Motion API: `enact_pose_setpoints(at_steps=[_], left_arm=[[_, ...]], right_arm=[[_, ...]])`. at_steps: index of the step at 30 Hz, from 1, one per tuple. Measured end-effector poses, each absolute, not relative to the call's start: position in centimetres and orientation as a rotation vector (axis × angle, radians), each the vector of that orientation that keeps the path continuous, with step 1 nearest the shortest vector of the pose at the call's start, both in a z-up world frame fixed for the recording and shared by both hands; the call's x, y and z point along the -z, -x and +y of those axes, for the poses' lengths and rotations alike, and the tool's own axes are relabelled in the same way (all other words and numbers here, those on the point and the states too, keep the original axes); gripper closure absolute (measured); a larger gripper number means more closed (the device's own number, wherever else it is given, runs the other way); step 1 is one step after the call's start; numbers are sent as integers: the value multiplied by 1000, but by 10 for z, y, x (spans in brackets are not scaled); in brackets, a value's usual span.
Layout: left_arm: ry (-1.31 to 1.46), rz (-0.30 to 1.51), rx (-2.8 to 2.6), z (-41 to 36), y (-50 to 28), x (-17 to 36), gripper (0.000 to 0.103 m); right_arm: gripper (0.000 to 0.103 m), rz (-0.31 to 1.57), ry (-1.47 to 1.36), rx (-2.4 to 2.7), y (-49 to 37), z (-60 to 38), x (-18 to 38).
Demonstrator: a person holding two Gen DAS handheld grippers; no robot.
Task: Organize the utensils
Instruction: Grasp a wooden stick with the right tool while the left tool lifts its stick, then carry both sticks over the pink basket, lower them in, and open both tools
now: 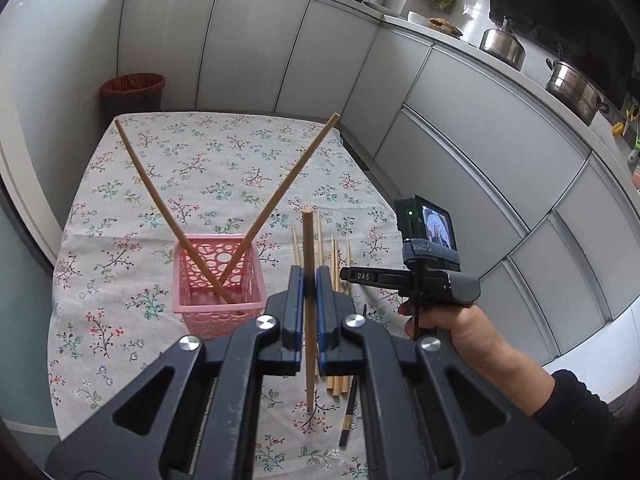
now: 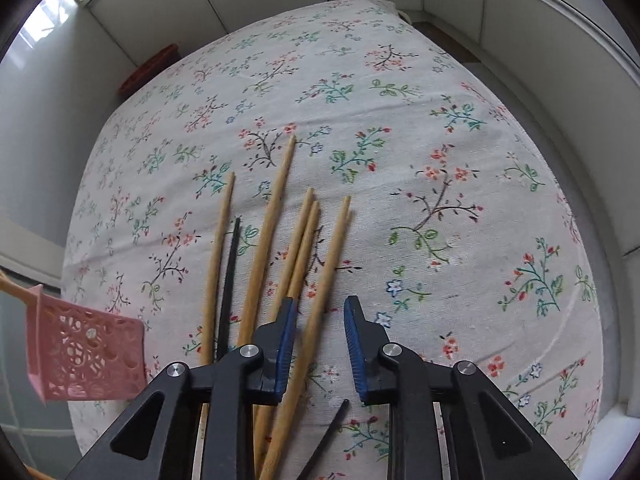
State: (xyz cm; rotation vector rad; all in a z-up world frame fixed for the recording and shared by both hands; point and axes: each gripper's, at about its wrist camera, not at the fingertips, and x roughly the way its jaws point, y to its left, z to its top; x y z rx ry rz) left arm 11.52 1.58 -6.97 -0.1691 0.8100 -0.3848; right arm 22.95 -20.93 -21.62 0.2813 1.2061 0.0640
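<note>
My left gripper (image 1: 309,280) is shut on a wooden chopstick (image 1: 308,240) that stands upright between the blue pads, above the table, right of the pink basket (image 1: 218,292). Two wooden chopsticks (image 1: 276,204) lean crossed inside that basket. My right gripper (image 2: 320,312) is open, low over several wooden chopsticks (image 2: 264,240) and a black chopstick (image 2: 229,280) lying on the floral cloth. One wooden chopstick runs between its open jaws. The basket shows at the left edge of the right wrist view (image 2: 84,356). The right gripper also shows in the left wrist view (image 1: 360,274).
The table carries a floral tablecloth (image 1: 200,168). A red-lined bin (image 1: 134,92) stands beyond the far edge. White cabinets (image 1: 460,128) run along the right, with pots (image 1: 572,84) on the counter. A second black chopstick (image 2: 324,440) lies near the right gripper.
</note>
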Motion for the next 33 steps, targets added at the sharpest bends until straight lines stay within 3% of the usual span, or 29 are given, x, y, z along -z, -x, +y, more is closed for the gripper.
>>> enact_pose_setpoints(at_steps=[9, 11, 15, 21, 33], left_arm=[[167, 806, 382, 18, -115, 71, 97], [167, 804, 378, 18, -115, 70, 97], [152, 789, 361, 17, -112, 68, 97], [142, 759, 344, 20, -109, 64, 97], [164, 571, 369, 20, -85, 30, 97]], right_arm=[[79, 1215, -278, -71, -226, -212, 214], [88, 1215, -212, -41, -229, -204, 215], [91, 1211, -160, 11, -229, -196, 215], [94, 1186, -319, -60, -223, -214, 214], [96, 921, -357, -241, -156, -244, 111]])
